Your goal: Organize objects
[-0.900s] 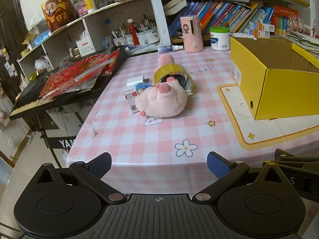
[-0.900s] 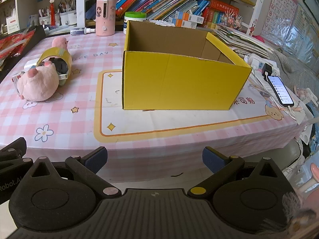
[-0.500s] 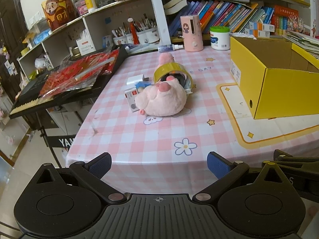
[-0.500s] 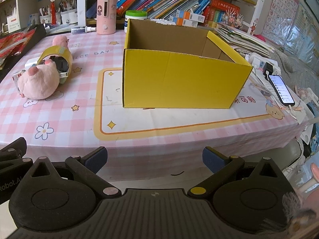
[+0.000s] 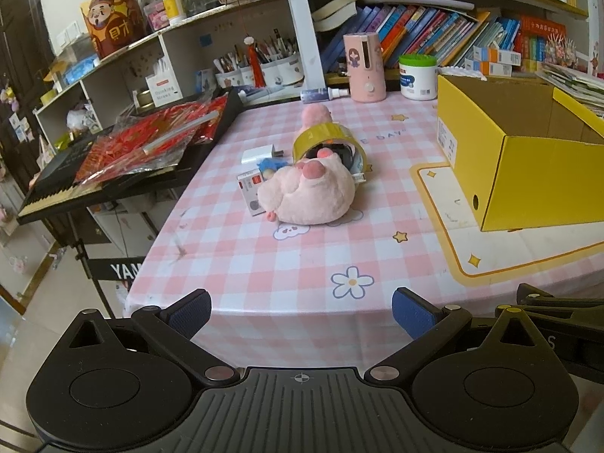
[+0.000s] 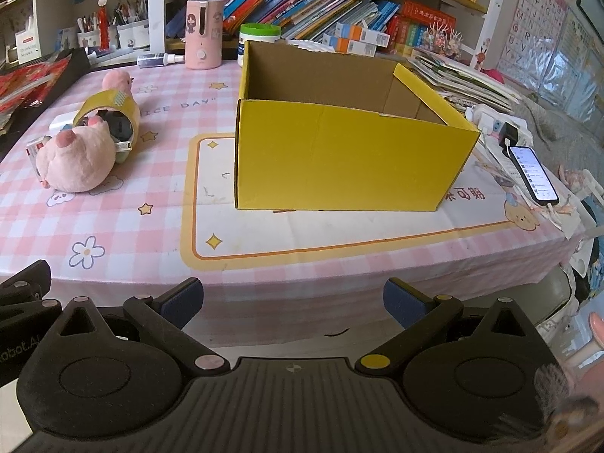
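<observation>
A pink plush toy (image 5: 309,196) lies on the pink checked tablecloth (image 5: 264,264), in a small pile with a yellow tape roll (image 5: 324,139), a white charger (image 5: 258,154) and a small white-and-red box (image 5: 251,190). The plush (image 6: 75,164) and tape roll (image 6: 109,107) also show in the right wrist view. An open yellow cardboard box (image 6: 339,151) stands to their right, also seen in the left wrist view (image 5: 528,173). My left gripper (image 5: 300,313) is open and empty before the table's front edge. My right gripper (image 6: 290,302) is open and empty, facing the box.
A keyboard under red foil packets (image 5: 143,143) stands left of the table. A pink dispenser (image 6: 202,34) and a white green-lidded tub (image 6: 258,43) stand at the back, before bookshelves. A phone (image 6: 532,173) and a power strip (image 6: 498,122) lie at the right edge.
Both grippers have edged slightly closer to the table and the views shifted a little. Nothing on the table has moved.
</observation>
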`<state>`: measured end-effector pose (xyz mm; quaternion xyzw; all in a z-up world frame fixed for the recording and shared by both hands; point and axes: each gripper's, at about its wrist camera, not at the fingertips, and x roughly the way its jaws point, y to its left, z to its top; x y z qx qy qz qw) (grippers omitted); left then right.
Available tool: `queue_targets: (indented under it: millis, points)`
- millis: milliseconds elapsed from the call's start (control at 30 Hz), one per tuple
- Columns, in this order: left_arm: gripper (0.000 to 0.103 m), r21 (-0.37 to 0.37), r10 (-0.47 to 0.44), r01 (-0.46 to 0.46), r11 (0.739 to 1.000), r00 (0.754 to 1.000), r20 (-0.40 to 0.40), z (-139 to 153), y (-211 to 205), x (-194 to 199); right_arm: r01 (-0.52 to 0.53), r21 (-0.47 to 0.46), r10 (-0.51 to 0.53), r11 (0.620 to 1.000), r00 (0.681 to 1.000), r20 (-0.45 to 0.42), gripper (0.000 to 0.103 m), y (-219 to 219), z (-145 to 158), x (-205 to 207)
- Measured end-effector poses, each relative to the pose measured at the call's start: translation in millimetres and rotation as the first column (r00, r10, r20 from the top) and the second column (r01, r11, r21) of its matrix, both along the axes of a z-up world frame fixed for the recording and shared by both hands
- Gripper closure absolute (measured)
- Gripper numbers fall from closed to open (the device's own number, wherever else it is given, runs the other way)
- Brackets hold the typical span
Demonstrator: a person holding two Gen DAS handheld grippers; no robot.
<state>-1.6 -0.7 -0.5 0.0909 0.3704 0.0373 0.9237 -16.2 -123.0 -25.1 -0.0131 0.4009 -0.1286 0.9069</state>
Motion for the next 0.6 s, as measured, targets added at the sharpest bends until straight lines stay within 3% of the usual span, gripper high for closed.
queue_targets:
  millis: [600]
  points:
    - [0.000,-0.013,0.004,-0.004,1.000,1.000,0.010,9.1,2.5,0.0,-0.004,0.002,0.004,1.000,1.000,0.013,0.000,1.4,6.2,-0.8]
